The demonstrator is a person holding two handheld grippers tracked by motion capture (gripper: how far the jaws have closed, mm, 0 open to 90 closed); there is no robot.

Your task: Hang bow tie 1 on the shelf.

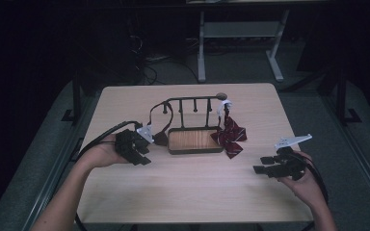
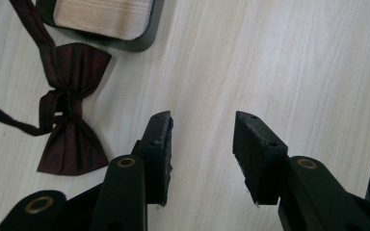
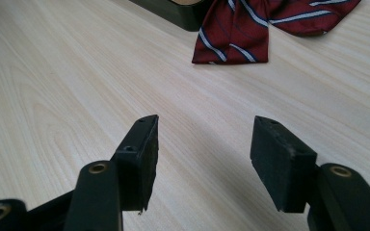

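A black peg rack (image 1: 192, 99) rises over a wooden tray (image 1: 195, 149) at the table's middle. A dark maroon bow tie (image 1: 160, 138) lies at the tray's left end, its strap looped up over the rack. A red striped bow tie (image 1: 230, 134) hangs by a white strap at the right end, its lower wing on the table. My left gripper (image 1: 142, 158) stands open just left of the dark tie, nothing between its jaws. In the left gripper view the dark bow tie (image 2: 70, 130) lies flat, left of my open left gripper (image 2: 202, 139). My right gripper (image 1: 261, 165) is open and empty at the front right.
In the right gripper view the striped bow tie (image 3: 250, 24) lies well beyond my right gripper (image 3: 204, 144), with bare tabletop (image 3: 77, 86) between. The tray corner (image 2: 139, 43) sits ahead of the left jaws. A desk frame (image 1: 238, 43) stands on the floor behind the table.
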